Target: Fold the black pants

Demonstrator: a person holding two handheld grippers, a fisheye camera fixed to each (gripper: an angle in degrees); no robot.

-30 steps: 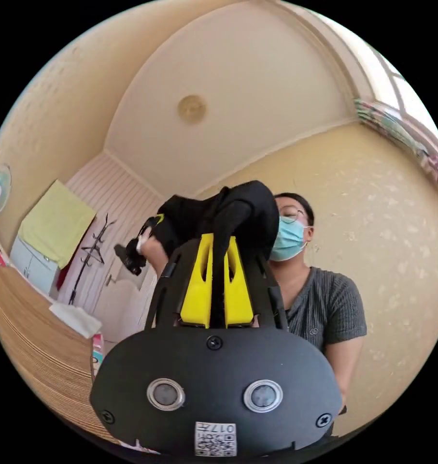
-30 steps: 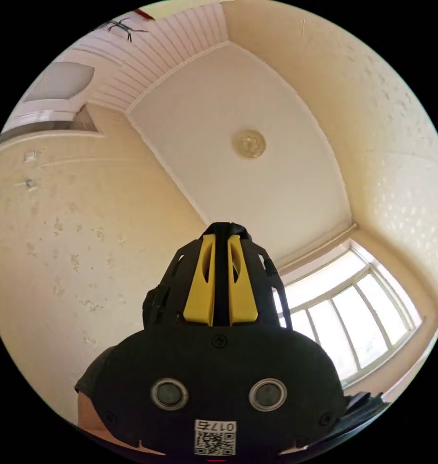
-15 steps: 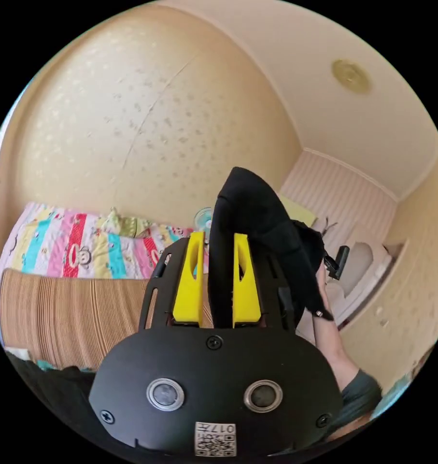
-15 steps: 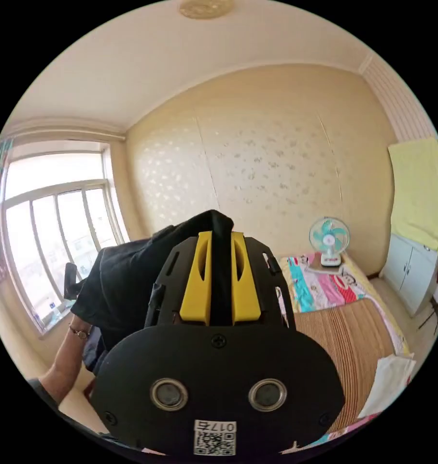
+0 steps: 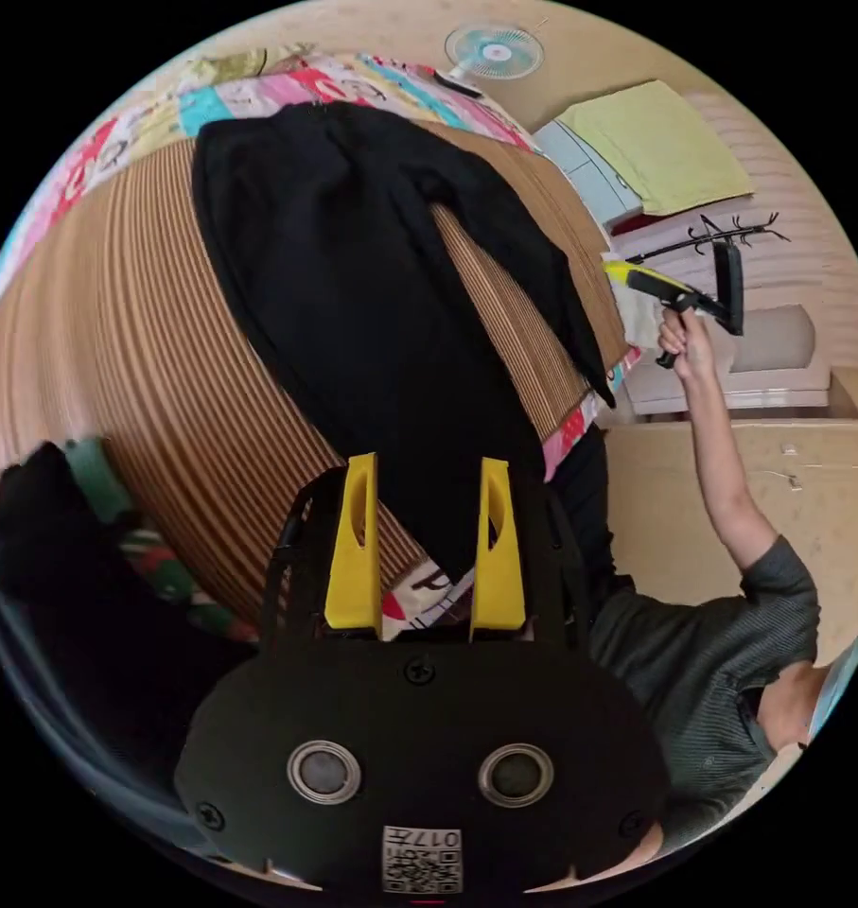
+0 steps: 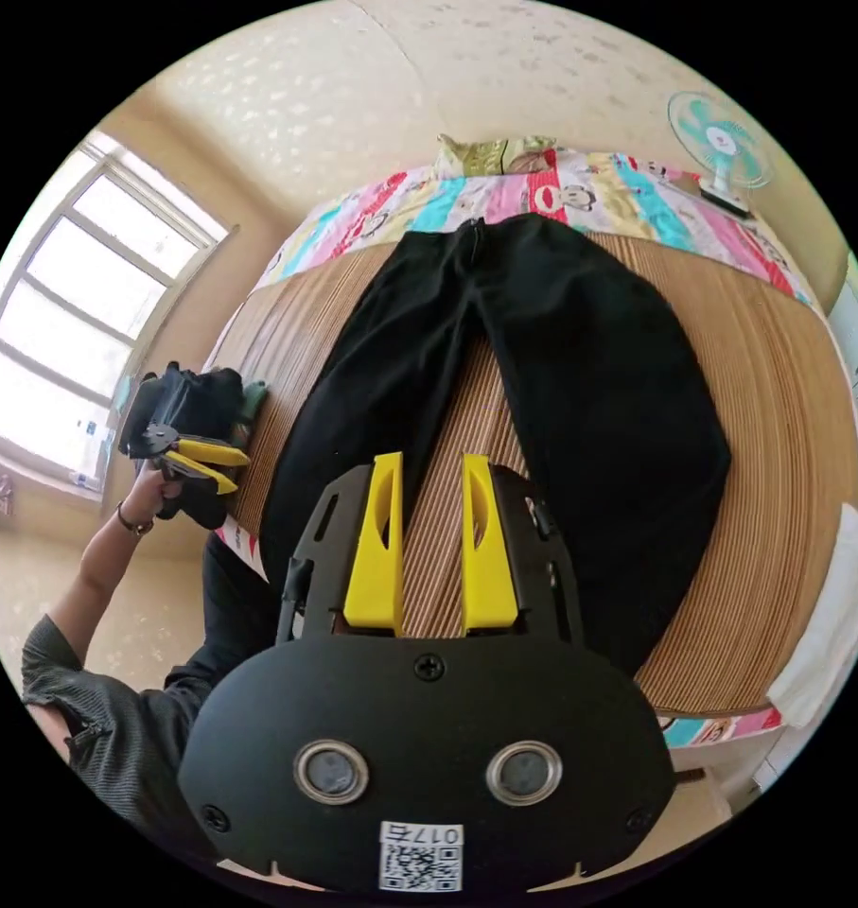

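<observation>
Pants, black soft cloth (image 6: 542,378), lie spread flat on the ribbed brown bamboo mat (image 6: 788,426) covering the bed, waistband toward the colourful cartoon-print sheet (image 6: 504,194) at the far end, long axis running along the bed toward me. Both legs reach the near edge, and one cuff droops over it in the left gripper view. Bare mat lies open on both sides of the legs and in the wedge between them. I've got the right tool (image 6: 429,541) released, yellow jaws apart above that wedge, gripping nothing. My left tool (image 5: 427,549) is released too, hovering above the near edge with one leg showing between its jaws. Each tool is off to one side of the pants in the other's view.
</observation>
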